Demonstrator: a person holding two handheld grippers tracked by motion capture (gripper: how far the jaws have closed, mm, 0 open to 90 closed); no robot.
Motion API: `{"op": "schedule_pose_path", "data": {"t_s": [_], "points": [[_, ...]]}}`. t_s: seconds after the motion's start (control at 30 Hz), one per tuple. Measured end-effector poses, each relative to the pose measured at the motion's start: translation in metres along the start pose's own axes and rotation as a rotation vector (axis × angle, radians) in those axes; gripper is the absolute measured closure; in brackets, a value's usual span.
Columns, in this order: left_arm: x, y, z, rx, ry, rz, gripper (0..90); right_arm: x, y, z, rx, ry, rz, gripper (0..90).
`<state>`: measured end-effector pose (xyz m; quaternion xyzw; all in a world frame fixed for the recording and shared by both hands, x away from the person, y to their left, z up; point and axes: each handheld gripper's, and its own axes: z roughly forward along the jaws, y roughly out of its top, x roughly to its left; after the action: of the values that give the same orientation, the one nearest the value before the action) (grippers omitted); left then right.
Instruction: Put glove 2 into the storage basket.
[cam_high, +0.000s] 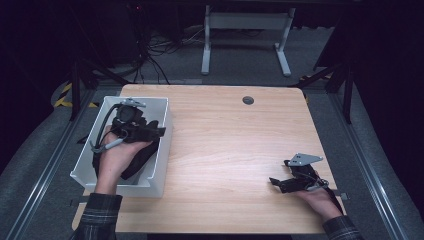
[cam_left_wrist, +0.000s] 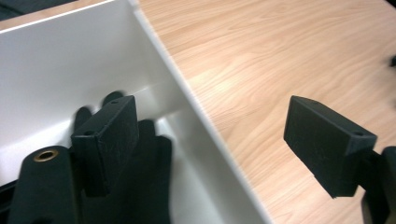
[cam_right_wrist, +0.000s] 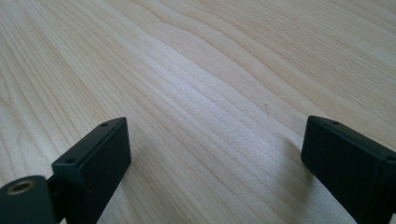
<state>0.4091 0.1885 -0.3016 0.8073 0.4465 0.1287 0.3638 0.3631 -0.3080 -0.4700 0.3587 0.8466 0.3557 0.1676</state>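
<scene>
2 grippers gape: the left gripper (cam_high: 131, 126) straddles the white bin (cam_left_wrist: 196, 112) wall above a dark glove-like thing (cam_left_wrist: 149, 177). To grasp it cleanly, move both jaws inside. The right gripper (cam_high: 292, 181) idles, holding nothing.

Desk (cam_high: 235, 145): light wood w/ visible grain. Bin (cam_high: 159, 150) at left edge: white, w/ a black glove (cam_left_wrist: 149, 172) inside. Both grippers black (left gripper (cam_high: 145, 129), right gripper (cam_high: 287, 184)). Sleeves (cam_high: 100, 215): dark plaid.
</scene>
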Motion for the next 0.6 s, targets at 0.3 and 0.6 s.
{"op": "schedule_pose_path", "data": {"t_s": [0.3, 0.6], "points": [[-0.039, 0.009, 0.016, -0.016, -0.081, 0.082, 15.5, 0.000, 0.000, 0.000, -0.001, -0.001, -0.002, 8.5], [-0.071, 0.006, 0.037, -0.005, -0.134, 0.128, 14.2, 0.000, 0.000, 0.000, 0.000, 0.001, 0.001, 8.5]]}}
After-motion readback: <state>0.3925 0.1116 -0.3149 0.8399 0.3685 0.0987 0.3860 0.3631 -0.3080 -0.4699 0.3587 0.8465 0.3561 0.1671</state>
